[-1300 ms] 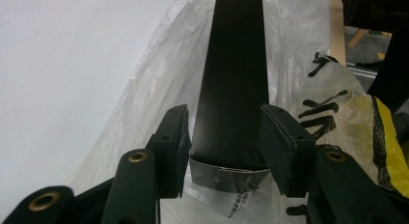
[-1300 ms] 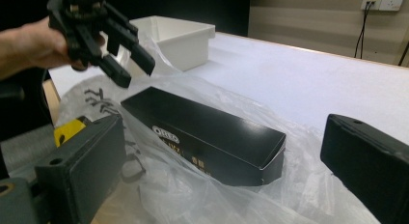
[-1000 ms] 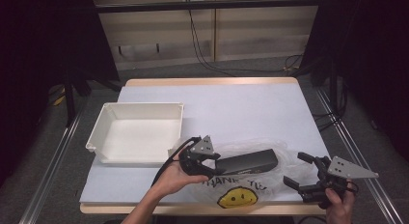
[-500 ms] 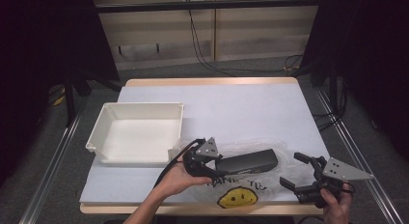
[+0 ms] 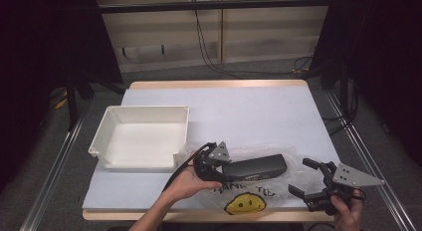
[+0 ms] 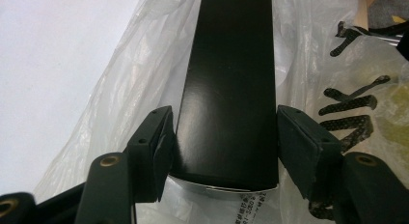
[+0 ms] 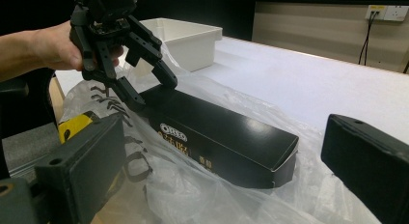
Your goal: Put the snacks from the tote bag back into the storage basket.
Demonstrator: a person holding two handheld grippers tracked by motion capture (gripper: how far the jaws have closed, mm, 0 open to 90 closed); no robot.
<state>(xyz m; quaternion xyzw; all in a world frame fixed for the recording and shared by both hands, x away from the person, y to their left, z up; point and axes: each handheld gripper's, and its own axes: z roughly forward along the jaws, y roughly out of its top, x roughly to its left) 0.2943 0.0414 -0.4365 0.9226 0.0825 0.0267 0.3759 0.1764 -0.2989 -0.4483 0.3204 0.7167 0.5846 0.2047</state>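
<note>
A long black box [image 5: 256, 167] lies on a clear plastic bag [image 5: 298, 164] printed with a yellow smiley face, near the table's front edge. My left gripper [image 5: 221, 172] straddles the box's left end. In the left gripper view the box [image 6: 231, 64] runs between the jaws, which have just been opening; the right pad [image 6: 301, 137] stands clear of it. My left gripper [image 7: 144, 81] also shows in the right gripper view, over the box [image 7: 217, 132]. My right gripper [image 5: 300, 176] stands wide open beside the box's right end, holding nothing.
A white empty tray [image 5: 144, 108] sits at the table's left, just behind the left hand. The bag [image 7: 193, 195] spreads crumpled around the box. The table's front wooden edge [image 5: 164, 215] runs close below both hands.
The left gripper's jaws have spread a little around the box's end. The box, the bag and the right gripper stay where they were.
</note>
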